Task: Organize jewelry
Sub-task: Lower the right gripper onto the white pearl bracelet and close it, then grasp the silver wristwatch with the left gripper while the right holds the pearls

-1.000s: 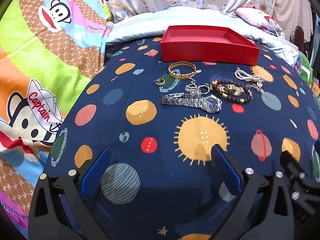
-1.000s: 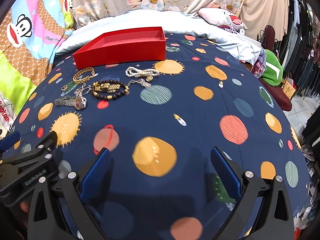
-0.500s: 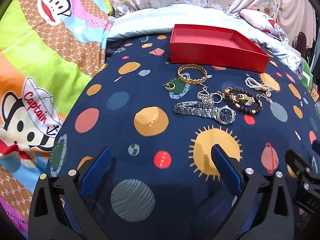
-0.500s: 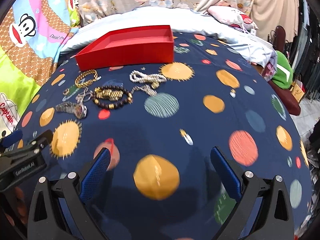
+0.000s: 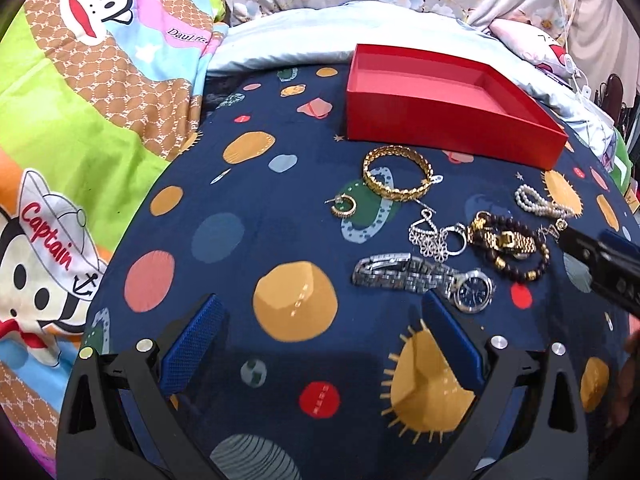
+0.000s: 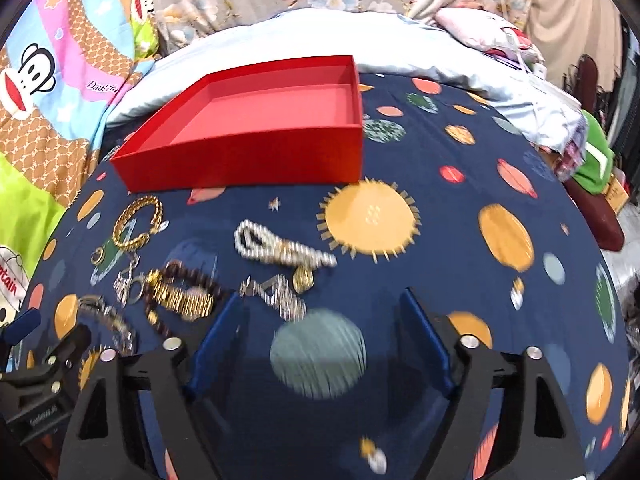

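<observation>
An empty red tray (image 5: 452,120) (image 6: 256,152) stands at the back of the planet-print bedspread. In front of it lie a gold bangle (image 5: 397,174) (image 6: 138,222), a small gold hoop earring (image 5: 343,205), a silver filigree piece (image 5: 434,236), a silver wristwatch (image 5: 424,278), a dark bead bracelet with a gold watch (image 5: 506,246) (image 6: 182,294), a pearl strand (image 5: 540,202) (image 6: 276,248) and a silver pendant (image 6: 280,296). My left gripper (image 5: 320,328) is open and empty, its right finger just short of the wristwatch. My right gripper (image 6: 320,328) is open and empty, close behind the pendant.
A cartoon monkey blanket (image 5: 80,140) lies along the left. A pale blue pillow (image 6: 340,40) and floral fabric lie behind the tray. The bed edge drops off at the right, with green and red items (image 6: 596,168) beyond it.
Both grippers have moved forward toward the jewelry, which now looks larger and nearer. The right gripper's tip has come into the left view beside the bead bracelet. Both grippers stay open.
</observation>
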### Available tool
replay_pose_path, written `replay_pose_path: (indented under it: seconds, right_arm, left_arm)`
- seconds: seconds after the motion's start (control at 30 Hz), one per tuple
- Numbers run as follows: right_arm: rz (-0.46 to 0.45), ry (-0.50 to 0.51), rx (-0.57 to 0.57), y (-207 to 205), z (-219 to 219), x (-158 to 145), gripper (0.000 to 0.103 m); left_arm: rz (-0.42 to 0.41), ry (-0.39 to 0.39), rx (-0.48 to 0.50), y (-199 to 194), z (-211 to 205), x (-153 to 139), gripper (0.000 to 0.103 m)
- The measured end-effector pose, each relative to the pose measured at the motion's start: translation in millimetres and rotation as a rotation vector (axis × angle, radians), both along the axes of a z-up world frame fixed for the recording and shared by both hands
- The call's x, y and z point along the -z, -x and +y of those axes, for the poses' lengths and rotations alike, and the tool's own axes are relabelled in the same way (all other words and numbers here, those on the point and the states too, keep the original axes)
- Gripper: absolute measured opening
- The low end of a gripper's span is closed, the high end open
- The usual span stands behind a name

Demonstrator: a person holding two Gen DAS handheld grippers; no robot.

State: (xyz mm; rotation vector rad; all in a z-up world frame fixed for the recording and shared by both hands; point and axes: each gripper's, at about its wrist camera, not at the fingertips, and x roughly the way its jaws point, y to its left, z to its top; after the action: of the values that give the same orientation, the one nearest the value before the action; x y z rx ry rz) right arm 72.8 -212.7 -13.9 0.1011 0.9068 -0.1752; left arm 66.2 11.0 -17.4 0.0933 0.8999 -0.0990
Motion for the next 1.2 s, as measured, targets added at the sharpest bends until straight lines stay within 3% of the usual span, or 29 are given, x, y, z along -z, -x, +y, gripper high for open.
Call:
replay_pose_path:
  seconds: [0.3,0.4,0.47,0.53,0.87,1.2]
  right_arm:
    - [0.034,0.044,-0.086,-38.3,2.3,8.8,0.058]
    - [0.03,0.03,-0.096,-39.0,4.1,8.0,0.042]
    - [0.027,0.023,-0.097,-37.7,5.2,7.2,0.02]
    - [0.024,0.003,-0.078,-33.4,4.0,6.6,0.014]
    - [0.003,-0.051,-0.004,-1.8,-7.2,6.1,0.013]
    - [0.003,-0.09,-0.008,4.2,-9.5,6.5,0.014]
  left_arm:
    - [0.021,0.017,0.018,-10.1,-3.0,3.9,0.098]
    - [0.025,0.021,0.018,-10.9,-2.3,4.7,0.098]
    - [0.033,0.028,0.02,-11.0,-2.7,5.2,0.098]
    - [0.038,0.037,0.025,-9.3,-3.8,4.6,0.098]
    - [0.061,0.097,0.072,-1.5,-30.2,1.0,0.098]
    - [0.065,-0.002,0.013,-13.4,-45.8,10.4,0.098]
